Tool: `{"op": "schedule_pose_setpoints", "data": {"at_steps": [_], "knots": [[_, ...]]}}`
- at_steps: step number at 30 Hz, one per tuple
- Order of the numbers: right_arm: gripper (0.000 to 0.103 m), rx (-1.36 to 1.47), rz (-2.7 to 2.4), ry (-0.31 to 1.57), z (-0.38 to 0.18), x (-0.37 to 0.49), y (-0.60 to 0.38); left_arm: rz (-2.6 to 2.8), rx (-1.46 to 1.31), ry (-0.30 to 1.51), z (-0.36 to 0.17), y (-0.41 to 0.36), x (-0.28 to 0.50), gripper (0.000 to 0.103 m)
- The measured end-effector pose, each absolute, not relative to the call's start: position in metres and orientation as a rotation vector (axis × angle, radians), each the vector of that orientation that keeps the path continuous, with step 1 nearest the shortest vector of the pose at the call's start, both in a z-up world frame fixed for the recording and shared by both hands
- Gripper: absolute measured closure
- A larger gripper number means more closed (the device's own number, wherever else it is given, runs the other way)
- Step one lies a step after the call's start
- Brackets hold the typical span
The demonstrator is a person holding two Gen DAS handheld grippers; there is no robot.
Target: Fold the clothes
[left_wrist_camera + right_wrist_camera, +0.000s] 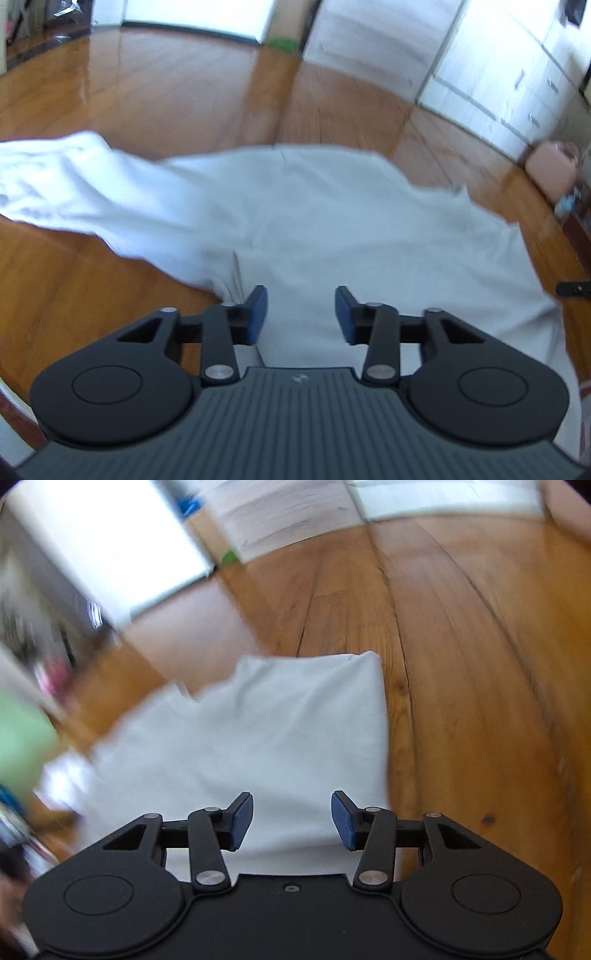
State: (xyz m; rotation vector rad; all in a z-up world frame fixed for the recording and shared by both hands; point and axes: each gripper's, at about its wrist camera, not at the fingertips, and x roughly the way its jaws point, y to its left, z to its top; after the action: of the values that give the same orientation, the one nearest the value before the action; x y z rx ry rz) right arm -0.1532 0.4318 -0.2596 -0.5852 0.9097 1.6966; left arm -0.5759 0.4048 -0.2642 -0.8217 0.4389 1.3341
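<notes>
A white garment (314, 221) lies spread on the wooden floor, one sleeve (66, 184) stretched out to the left in the left wrist view. Above its near part hovers my left gripper (301, 314), open, with nothing between its blue pads (258, 314). In the right wrist view the same white garment (266, 738) shows a folded, straight right edge and a squared far corner. My right gripper (291, 819) is open just above the cloth's near edge, its pads (341, 819) apart and gripping nothing.
Wooden floor (166, 92) surrounds the garment. White cabinets (498, 66) stand along the far right wall. A pink object (550, 166) sits at the right by dark furniture. A green blurred item (22, 738) lies at the left in the right wrist view.
</notes>
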Motion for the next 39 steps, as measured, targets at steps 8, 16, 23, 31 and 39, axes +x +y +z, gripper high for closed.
{"op": "schedule_pose_setpoints", "data": {"at_steps": [8,16,23,31,39], "knots": [[0.05,-0.949,1.646,0.496,-0.284,-0.185,0.417,1.331,-0.752,0.548,-0.275,0.411,-0.549,0.064],[0.1,-0.692,1.624,0.692,-0.272,-0.145,0.424,1.406,-0.577,0.494,-0.244,0.399,-0.53,0.103],[0.09,-0.771,1.467,0.725,-0.267,-0.122,0.423,1.358,-0.655,0.432,-0.239,0.399,-0.53,0.099],[0.067,-0.853,1.687,0.52,-0.252,-0.148,0.388,1.412,-0.964,0.519,-0.261,0.398,-0.557,0.055],[0.068,-1.004,1.689,0.463,-0.275,-0.157,0.39,1.424,-1.158,0.554,-0.265,0.388,-0.556,0.024]]}}
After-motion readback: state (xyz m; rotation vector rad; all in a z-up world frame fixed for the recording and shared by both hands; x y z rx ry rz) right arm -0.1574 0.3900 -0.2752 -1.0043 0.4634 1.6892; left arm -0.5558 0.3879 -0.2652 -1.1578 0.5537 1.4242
